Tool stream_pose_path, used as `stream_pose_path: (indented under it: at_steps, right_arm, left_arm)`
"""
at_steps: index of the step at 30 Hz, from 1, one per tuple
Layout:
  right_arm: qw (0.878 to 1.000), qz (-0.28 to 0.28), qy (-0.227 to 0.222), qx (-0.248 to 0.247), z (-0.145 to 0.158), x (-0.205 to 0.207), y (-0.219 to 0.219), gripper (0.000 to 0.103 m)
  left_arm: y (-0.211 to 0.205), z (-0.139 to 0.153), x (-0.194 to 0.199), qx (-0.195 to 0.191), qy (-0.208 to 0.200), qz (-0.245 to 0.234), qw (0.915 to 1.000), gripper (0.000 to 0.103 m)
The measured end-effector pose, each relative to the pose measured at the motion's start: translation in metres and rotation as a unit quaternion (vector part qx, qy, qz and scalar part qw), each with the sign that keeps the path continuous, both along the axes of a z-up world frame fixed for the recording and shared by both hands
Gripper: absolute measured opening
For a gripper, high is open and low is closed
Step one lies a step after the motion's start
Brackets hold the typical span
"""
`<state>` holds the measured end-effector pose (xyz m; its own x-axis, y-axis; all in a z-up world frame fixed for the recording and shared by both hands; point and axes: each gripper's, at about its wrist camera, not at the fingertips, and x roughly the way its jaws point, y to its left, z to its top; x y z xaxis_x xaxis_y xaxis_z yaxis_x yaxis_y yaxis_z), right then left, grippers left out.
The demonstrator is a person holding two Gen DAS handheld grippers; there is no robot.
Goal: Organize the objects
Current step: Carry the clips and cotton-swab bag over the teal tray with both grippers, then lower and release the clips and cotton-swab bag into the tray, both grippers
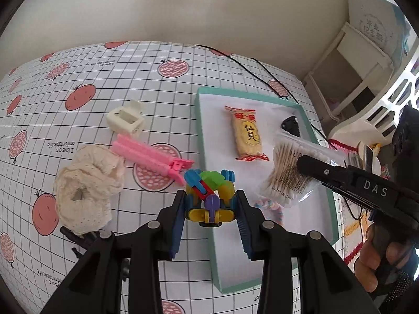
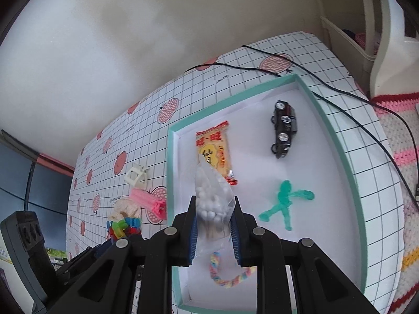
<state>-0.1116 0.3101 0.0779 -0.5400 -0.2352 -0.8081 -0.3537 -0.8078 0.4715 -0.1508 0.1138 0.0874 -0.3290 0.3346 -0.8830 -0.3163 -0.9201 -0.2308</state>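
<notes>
My left gripper [image 1: 210, 202] is shut on a toy of coloured plastic building pieces [image 1: 209, 196], held above the left rim of the teal-edged white box [image 1: 330, 204]. My right gripper [image 2: 213, 221] is shut on a clear bag of cotton swabs [image 2: 213, 204], raised over the box [image 2: 337, 144]; the same bag [image 1: 290, 172] shows in the left wrist view. In the box lie a rice cracker packet [image 2: 216, 151], a black toy car [image 2: 284, 128], a green toy figure [image 2: 282, 204] and a pastel braided band [image 2: 230, 280].
On the fruit-print tablecloth [image 1: 78, 104] left of the box lie a cream lace scrunchie [image 1: 89, 183], a pink hair clip [image 1: 152, 157], a cream claw clip [image 1: 127, 120] and a black object [image 1: 78, 238] near my left fingers. Black cables [image 2: 340, 91] cross behind the box. White shelves [image 1: 353, 60] stand right.
</notes>
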Motion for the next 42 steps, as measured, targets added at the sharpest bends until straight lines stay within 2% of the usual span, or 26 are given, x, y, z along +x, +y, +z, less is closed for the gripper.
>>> stream_pose_path:
  at_steps: [9,15,25,31,35,42]
  right_arm:
    - [0.999,-0.05,0.007,-0.01,-0.003,0.017,0.041,0.023]
    - [0.997,-0.075,0.013,0.003,-0.004,0.019,0.048,0.023]
    - [0.995,-0.096,0.029,0.005,-0.005,0.021,0.056,0.026]
    - [0.993,-0.112,0.03,0.01,-0.002,0.024,0.061,0.027]
    - [0.993,-0.117,0.032,0.012,0.002,0.026,0.064,0.031]
    - [0.992,-0.12,0.042,0.019,0.012,0.03,0.066,0.032]
  left_arm:
    - [0.049,-0.015,0.016,-0.007,0.009,-0.053,0.9985,0.038]
    - [0.064,-0.03,0.018,-0.013,0.009,-0.057,0.9982,0.039]
    - [0.065,-0.032,0.018,-0.009,0.016,-0.047,0.9987,0.039]
    - [0.063,-0.03,0.015,-0.011,0.017,-0.043,0.9989,0.043]
    - [0.058,-0.024,0.012,-0.003,0.022,-0.034,0.9992,0.043]
    - [0.043,-0.011,0.004,0.008,0.034,-0.013,0.9993,0.043]
